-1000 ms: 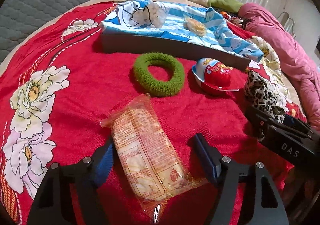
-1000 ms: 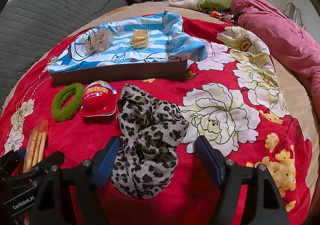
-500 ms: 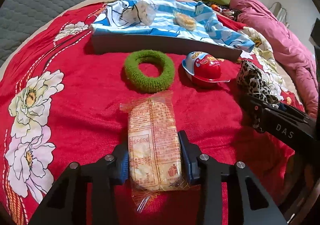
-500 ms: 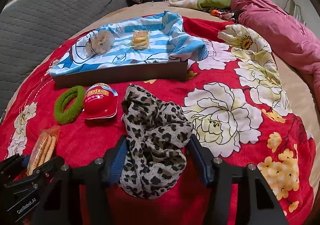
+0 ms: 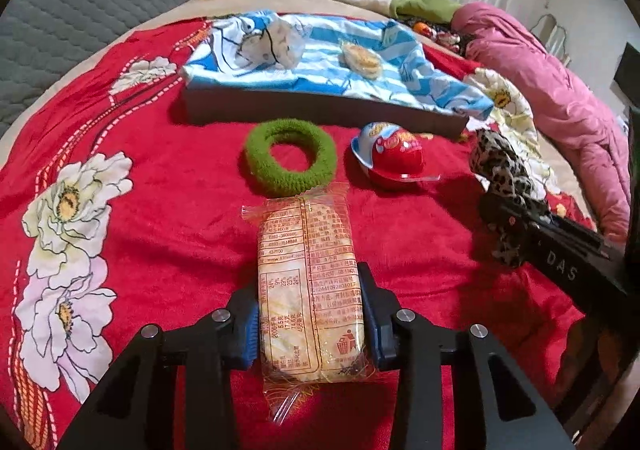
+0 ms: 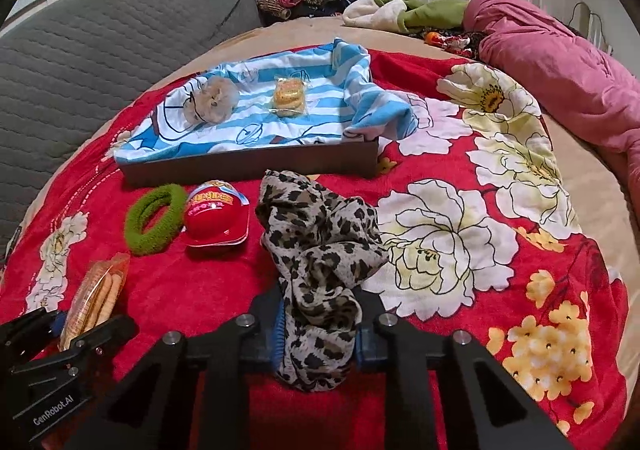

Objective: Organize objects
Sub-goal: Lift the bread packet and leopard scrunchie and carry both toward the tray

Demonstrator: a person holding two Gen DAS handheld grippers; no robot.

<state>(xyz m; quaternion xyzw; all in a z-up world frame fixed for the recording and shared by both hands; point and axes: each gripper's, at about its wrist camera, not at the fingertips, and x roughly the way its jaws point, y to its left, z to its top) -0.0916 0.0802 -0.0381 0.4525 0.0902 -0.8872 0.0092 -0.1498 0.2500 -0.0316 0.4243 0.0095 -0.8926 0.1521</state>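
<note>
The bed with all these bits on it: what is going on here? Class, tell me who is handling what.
A person holds a gripper in each hand. The left gripper has closed on the cracker packet; the right gripper has just clamped the leopard-print cloth. Both things still lie on the red floral blanket. The green ring and red capsule toy wait untouched before the tray, which already holds two small wrapped snacks on a blue striped cloth.

Left wrist view: low, close over the red blanket (image 5: 160, 234), facing the tray (image 5: 320, 114) from its left. Right wrist view: alongside, same heading. Shared: tray, green ring (image 5: 290, 158), red capsule (image 6: 218, 218)
</note>
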